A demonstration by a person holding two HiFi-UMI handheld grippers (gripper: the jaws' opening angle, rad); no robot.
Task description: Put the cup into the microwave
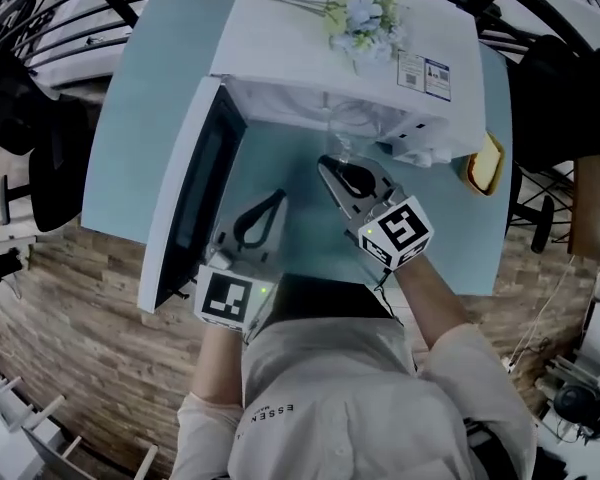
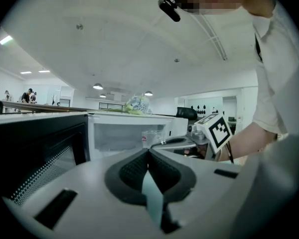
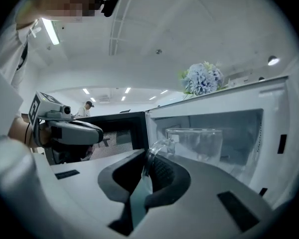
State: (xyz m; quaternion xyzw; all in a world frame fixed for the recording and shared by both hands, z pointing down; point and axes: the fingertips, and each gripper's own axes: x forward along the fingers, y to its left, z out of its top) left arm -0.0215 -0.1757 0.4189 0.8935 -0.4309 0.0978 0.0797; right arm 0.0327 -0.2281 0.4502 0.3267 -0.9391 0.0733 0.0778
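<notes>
A clear glass cup (image 3: pixel 195 144) with a handle hangs at the mouth of the open white microwave (image 1: pixel 352 53). My right gripper (image 3: pixel 145 164) is shut on the cup's handle and points into the cavity. The head view shows the cup (image 1: pixel 342 148) just under the microwave's front edge, at the tip of the right gripper (image 1: pixel 332 170). My left gripper (image 1: pixel 277 198) is shut on nothing, to the left beside the open door (image 1: pixel 195 183). From the left gripper (image 2: pixel 148 152) view, the cup (image 2: pixel 150 137) shows in front of the cavity.
The microwave door swings out to the left over the pale blue table (image 1: pixel 130 108). Artificial flowers (image 1: pixel 365 13) lie on top of the microwave. A yellow object (image 1: pixel 487 163) sits at the table's right edge. Dark chairs (image 1: pixel 55 173) stand around the table.
</notes>
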